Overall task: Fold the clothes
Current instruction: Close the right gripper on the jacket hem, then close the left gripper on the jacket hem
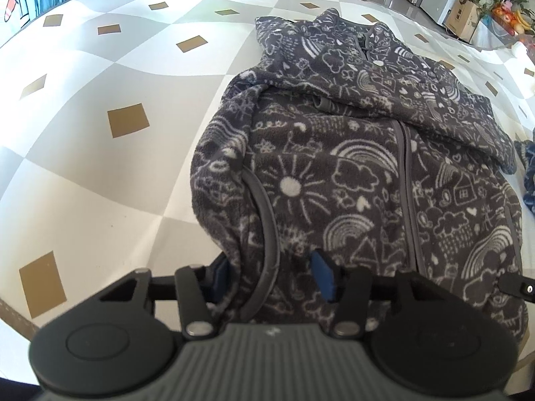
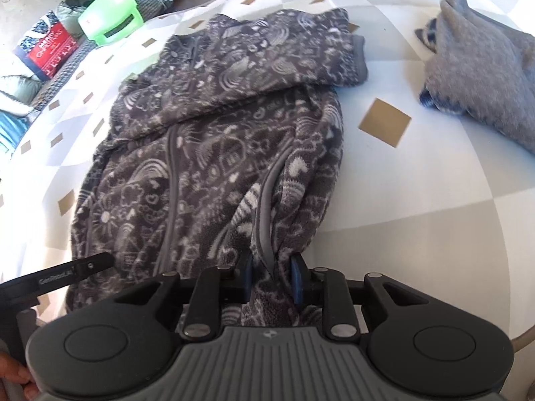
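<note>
Jaws of both grippers are clamped on the bottom hem of the jacket [image 1: 351,173]. On the left gripper [image 1: 272,277] the blue pads stand moderately apart with a thick bunch of fleece and a grey-trimmed edge pinched between them. On the right gripper [image 2: 271,275] they sit closer together, squeezing a narrower gather of the hem at the other corner.

That jacket lies front up on a quilt [image 1: 100,77] patterned in grey and white diamonds with small gold squares. Its zipper is shut and runs up the middle, with the collar at the far end. Both sleeves already look folded across the chest, one cuff reaching past the far edge of the body in the right wrist view.

By my reading the sleeve folds are done and the body fold is just starting: the hem is gripped at both corners but not yet lifted toward the collar. That fold, and perhaps one more halving, remain. A grey garment [image 2: 478,70] lies near the jacket, unfolded, so more clothes likely wait.
</note>
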Available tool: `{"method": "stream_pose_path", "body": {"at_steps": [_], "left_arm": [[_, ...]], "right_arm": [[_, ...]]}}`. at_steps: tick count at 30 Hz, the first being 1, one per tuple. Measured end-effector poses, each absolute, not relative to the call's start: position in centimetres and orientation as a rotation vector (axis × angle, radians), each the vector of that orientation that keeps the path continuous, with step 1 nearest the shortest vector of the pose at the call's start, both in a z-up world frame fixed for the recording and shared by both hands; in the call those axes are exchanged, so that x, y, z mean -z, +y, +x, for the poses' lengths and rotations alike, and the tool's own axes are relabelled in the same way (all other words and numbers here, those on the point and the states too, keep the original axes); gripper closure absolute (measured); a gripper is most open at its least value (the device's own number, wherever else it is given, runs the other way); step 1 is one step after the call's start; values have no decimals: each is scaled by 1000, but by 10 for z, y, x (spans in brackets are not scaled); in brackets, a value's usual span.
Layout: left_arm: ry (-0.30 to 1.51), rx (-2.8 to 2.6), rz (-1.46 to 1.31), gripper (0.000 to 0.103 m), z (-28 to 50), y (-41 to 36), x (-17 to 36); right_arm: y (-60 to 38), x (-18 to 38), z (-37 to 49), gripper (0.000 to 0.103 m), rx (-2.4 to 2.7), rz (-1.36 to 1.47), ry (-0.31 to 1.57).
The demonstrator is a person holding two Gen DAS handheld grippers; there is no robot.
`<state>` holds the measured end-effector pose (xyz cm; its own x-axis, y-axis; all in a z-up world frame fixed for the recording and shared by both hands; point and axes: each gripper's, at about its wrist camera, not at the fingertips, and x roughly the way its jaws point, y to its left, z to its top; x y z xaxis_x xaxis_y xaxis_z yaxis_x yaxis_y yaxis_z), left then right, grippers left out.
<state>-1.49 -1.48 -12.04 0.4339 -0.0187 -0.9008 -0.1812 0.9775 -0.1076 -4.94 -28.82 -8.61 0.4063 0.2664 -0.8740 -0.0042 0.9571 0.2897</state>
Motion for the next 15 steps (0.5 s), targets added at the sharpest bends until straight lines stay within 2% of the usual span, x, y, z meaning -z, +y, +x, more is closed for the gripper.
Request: {"method": "stream_pose_path", "body": {"at_steps": [2,4,9,15], "left_arm": [[1110,-100,-210,68,-14,-13,115],[1093,-89,-222,70,-14,-12,106],[1081,-64,-224,71,-9,-9,90],[1131,-81,-222,69,-9,-2,105]], "right_arm": [[-287,77,-47,81,-194,265,1135],[-285,67,-45,81,-219,265,1126],[-278,49,-36,81,-278,269,1130],[-271,51,-27,81,-291,171,1176]]}}
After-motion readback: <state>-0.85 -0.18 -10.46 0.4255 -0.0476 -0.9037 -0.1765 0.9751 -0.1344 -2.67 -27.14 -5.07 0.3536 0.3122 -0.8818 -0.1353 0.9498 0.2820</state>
